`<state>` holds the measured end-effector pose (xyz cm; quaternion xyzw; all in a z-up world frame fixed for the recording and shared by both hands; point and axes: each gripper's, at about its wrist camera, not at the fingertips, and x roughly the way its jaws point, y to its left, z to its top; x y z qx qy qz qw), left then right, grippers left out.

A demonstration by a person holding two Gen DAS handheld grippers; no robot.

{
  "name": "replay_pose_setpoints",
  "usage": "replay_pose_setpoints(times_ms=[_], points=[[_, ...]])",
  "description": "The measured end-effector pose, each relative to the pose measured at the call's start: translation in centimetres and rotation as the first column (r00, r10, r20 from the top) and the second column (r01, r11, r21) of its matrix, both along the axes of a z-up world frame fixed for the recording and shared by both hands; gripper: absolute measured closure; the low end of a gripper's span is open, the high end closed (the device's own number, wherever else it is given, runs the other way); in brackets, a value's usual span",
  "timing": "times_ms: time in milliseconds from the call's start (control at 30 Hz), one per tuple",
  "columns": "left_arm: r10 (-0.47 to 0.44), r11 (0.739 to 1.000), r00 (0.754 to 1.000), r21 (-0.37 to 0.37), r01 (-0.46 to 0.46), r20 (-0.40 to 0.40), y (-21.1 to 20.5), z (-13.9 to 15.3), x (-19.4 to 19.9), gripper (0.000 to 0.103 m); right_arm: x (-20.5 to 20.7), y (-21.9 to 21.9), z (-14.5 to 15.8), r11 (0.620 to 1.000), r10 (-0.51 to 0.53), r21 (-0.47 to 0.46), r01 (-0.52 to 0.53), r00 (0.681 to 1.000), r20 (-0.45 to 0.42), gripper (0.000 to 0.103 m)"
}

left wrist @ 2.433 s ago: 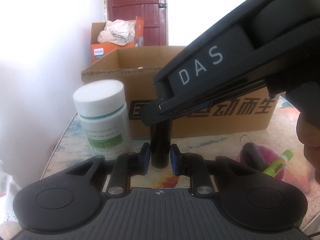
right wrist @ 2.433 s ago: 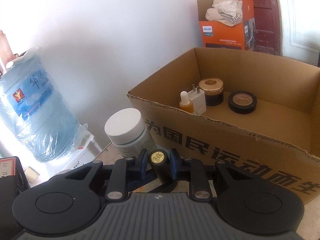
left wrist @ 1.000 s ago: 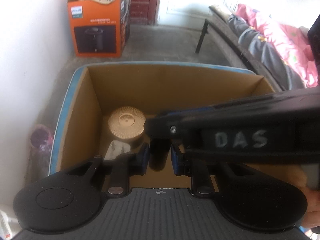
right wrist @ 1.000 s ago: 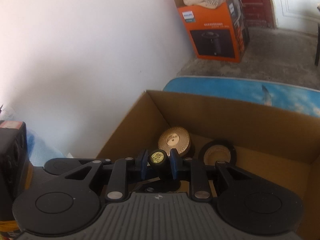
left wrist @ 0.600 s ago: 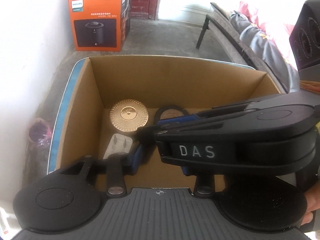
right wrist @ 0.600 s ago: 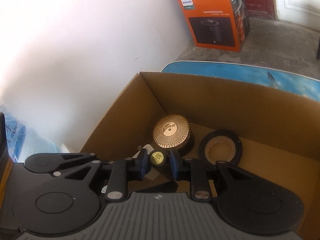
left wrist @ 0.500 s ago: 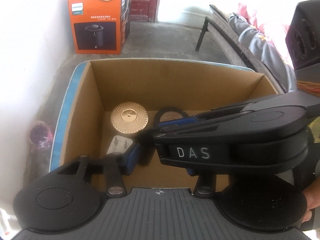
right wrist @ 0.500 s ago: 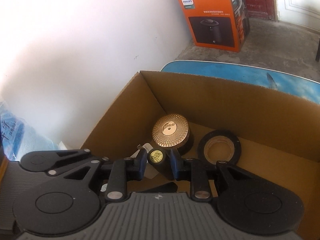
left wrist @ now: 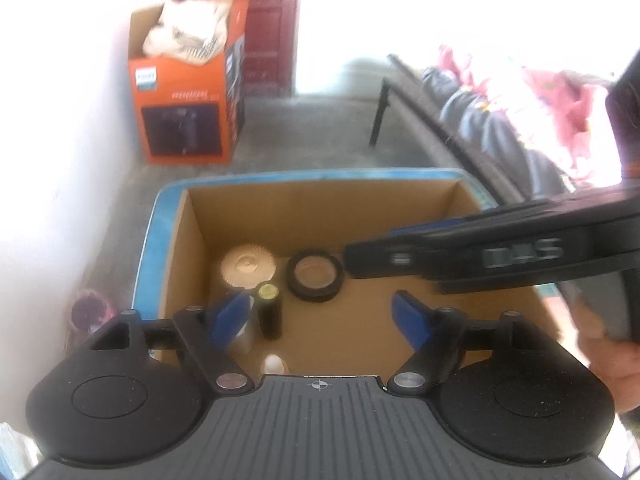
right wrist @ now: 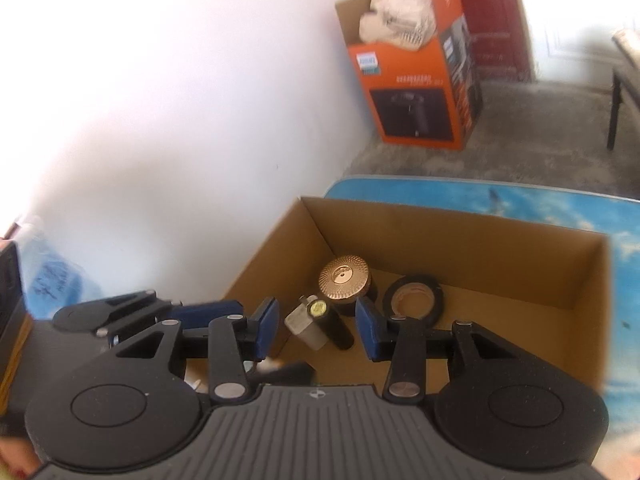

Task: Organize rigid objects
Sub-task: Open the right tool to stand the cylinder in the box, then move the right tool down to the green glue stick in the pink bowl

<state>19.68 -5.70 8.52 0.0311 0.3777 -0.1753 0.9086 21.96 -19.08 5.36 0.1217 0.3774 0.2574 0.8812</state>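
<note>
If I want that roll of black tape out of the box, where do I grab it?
Judging by its pose, come straight down: the black tape roll lies flat on the cardboard box floor. Put one tool finger in the open core, one outside, pinching its free right side, away from the gold-lidded jar.

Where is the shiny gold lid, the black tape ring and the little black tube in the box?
gold lid [right wrist: 343, 277], right wrist view, top face.
black tape roll [left wrist: 316, 275], left wrist view, front rim.
black tube [right wrist: 335, 329], right wrist view, its side.
</note>
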Motion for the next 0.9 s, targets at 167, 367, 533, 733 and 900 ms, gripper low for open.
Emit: replay_pose_setpoints(times_ms=[167,367,533,733,900], points=[[-0.055,0.998,0.995,-0.036,0.058,0.077,0.7,1.6,-5.3,0.007,-7.9,-4.9,2.1,0.994,-0.062,0.090,0.057,0.997,0.054,0.045],[-0.143,0.987,0.986,-0.065,0.149,0.085,0.0,-1.0,-10.7,0.002,-16.1,-11.4,-1.6,0.898,-0.097,0.421,0.128,0.991,-0.094,0.039],[-0.175,0.978,0.985,-0.114,0.175,0.014,-1.3,-5.7,-12.5,0.002,-20.2,-13.0,-7.1,0.839,-0.228,0.451,0.303,0.950,-0.215,0.039],[-0.176,0.981,0.983,-0.092,0.170,-0.060,-3.7,-10.5,-12.5,0.002,-19.9,-11.8,-13.1,0.815,-0.344,0.381,0.437,0.893,-0.289,0.040],[-0.187,0.981,0.978,-0.059,0.183,-0.090,-5.6,-12.5,-11.7,0.002,-17.9,-10.3,-15.8,0.823,-0.324,0.364,0.436,0.887,-0.328,0.040]])
